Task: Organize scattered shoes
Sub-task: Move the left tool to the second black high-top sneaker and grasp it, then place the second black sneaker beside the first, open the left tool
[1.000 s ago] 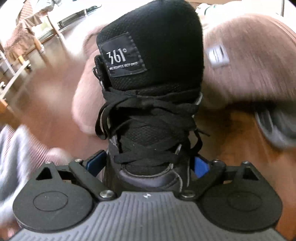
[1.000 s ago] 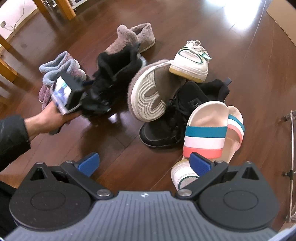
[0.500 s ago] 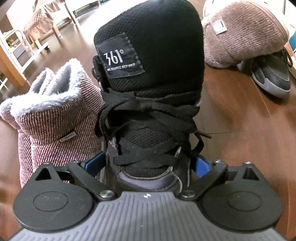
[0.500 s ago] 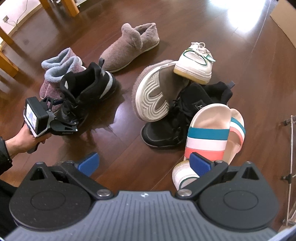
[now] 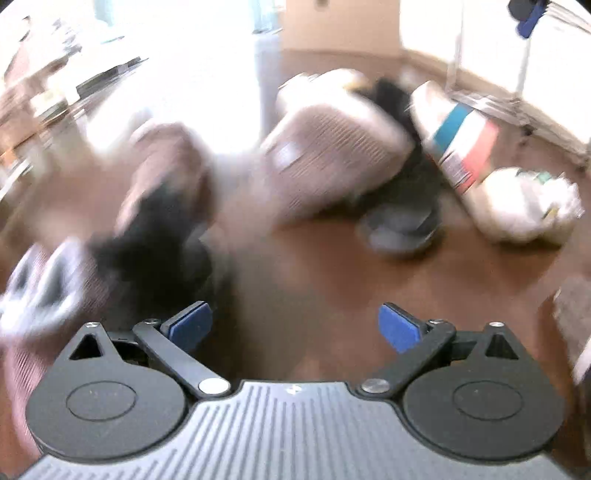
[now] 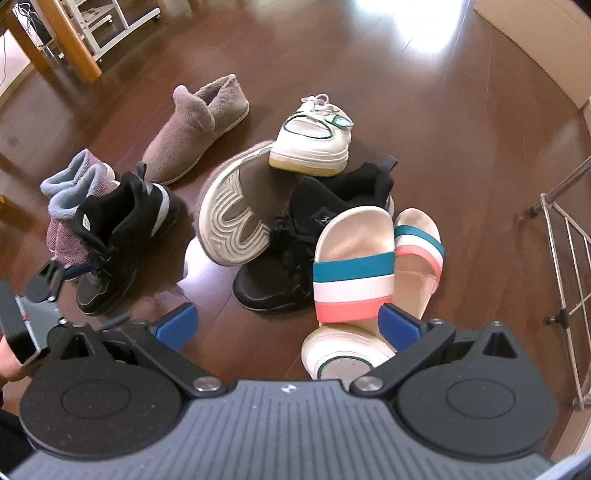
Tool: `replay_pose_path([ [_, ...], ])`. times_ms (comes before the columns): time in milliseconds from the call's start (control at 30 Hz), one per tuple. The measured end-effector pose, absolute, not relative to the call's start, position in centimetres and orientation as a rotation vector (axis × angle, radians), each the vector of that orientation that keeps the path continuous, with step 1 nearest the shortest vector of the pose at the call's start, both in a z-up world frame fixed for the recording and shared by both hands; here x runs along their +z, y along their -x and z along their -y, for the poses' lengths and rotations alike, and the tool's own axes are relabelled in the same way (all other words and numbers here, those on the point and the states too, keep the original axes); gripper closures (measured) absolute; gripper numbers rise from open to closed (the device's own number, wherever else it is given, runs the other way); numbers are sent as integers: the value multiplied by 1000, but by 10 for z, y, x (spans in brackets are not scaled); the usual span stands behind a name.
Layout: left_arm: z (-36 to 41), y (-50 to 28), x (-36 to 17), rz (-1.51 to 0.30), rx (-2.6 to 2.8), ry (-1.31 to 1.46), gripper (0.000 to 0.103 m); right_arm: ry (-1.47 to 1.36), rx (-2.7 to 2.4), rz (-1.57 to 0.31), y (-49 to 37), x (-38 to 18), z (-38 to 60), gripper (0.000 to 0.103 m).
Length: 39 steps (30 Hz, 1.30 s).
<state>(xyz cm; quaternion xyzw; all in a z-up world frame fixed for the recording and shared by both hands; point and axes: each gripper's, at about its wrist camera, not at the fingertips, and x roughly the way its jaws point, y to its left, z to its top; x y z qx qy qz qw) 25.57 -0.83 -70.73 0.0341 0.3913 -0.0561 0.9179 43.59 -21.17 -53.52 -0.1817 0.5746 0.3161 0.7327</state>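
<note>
A black sneaker (image 6: 122, 236) stands on the wooden floor beside a pink-and-grey fleece boot (image 6: 72, 210). My left gripper (image 5: 293, 326) is open and empty, just behind the sneaker's toe; its view is blurred by motion. It also shows at the left edge of the right wrist view (image 6: 55, 284). My right gripper (image 6: 288, 326) is open and empty above the pile: a second black sneaker (image 6: 314, 236), a striped slide (image 6: 354, 266) with its mate (image 6: 417, 254), a taupe slipper lying sole-out (image 6: 236, 218), a white sneaker (image 6: 314, 136) and another white sneaker (image 6: 343, 360).
A taupe slipper (image 6: 199, 129) stands upright at the back. Wooden table legs (image 6: 77, 44) and a white rack (image 6: 110, 18) are at the far left. A metal drying rack (image 6: 565, 258) stands at the right. A cardboard box (image 6: 535, 48) lies at the far right.
My left gripper has let go of the black sneaker, which now stands by the fleece boot, and has swung right toward the pile. My right gripper has edged forward.
</note>
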Motion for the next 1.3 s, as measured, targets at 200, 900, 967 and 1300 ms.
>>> replay_pose_path([
  [200, 53, -330, -699, -789, -202, -36, 43, 387, 710, -1252, -439, -532, 213, 0],
  [900, 30, -368, -742, -917, -139, 20, 3, 317, 717, -1245, -448, -529, 231, 0],
  [967, 44, -366, -749, -914, -164, -5, 1, 321, 724, -1242, -446, -529, 230, 0],
  [1300, 90, -414, -791, -922, -242, -62, 7, 330, 680, -1270, -452, -538, 233, 0],
])
